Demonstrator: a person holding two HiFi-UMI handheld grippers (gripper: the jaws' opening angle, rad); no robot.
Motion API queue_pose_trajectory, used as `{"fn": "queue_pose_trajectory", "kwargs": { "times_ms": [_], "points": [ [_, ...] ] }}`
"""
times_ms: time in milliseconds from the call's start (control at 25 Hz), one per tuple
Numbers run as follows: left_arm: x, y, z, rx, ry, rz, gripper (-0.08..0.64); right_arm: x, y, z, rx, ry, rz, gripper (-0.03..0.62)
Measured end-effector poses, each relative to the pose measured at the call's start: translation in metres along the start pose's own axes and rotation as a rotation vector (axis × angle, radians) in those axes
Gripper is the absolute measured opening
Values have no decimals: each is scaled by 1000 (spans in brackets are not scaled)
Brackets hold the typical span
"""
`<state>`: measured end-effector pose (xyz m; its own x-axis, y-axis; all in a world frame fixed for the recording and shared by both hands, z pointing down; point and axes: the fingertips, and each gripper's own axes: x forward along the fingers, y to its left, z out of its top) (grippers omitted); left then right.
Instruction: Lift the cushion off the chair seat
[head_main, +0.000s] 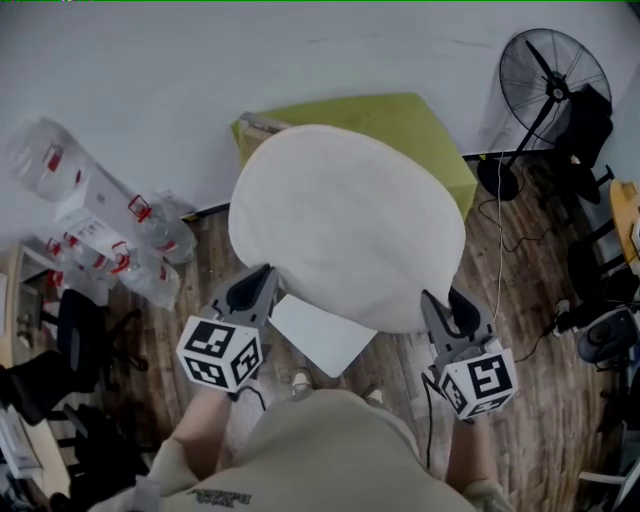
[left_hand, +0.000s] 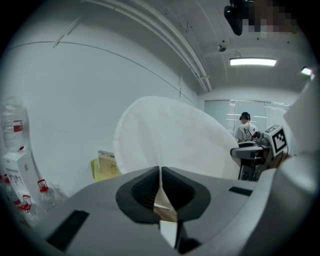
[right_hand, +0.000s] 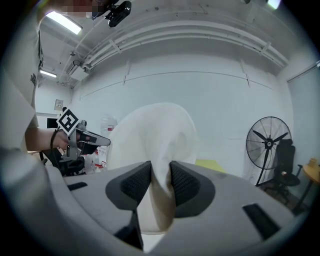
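White cushion (head_main: 345, 225) is held up b/w both grippers. Left gripper (head_main: 255, 288) has its jaws pinched tight on the thin edge, right gripper (head_main: 447, 312) is clamped on a thicker fold of fabric. Green chair (head_main: 430, 130) peeks out behind the cushion, w/ a fan (head_main: 553, 75) off to the right.

the person wears a beige shirt (head_main: 330, 450) with small dark print. the left gripper (head_main: 262, 275) and right gripper (head_main: 445, 305) are grey. each bears a black-and-white marker cube (head_main: 220, 352).
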<state>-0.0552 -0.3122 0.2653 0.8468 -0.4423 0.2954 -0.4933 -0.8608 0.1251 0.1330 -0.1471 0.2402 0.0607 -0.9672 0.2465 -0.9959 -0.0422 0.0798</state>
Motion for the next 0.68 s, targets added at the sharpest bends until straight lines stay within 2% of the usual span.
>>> {"fn": "queue_pose_trajectory", "kwargs": {
  "times_ms": [680],
  "points": [
    [-10,-2,-3,12,4,-7,32,-5,6,2,-17,-4,-14,143]
  ]
}}
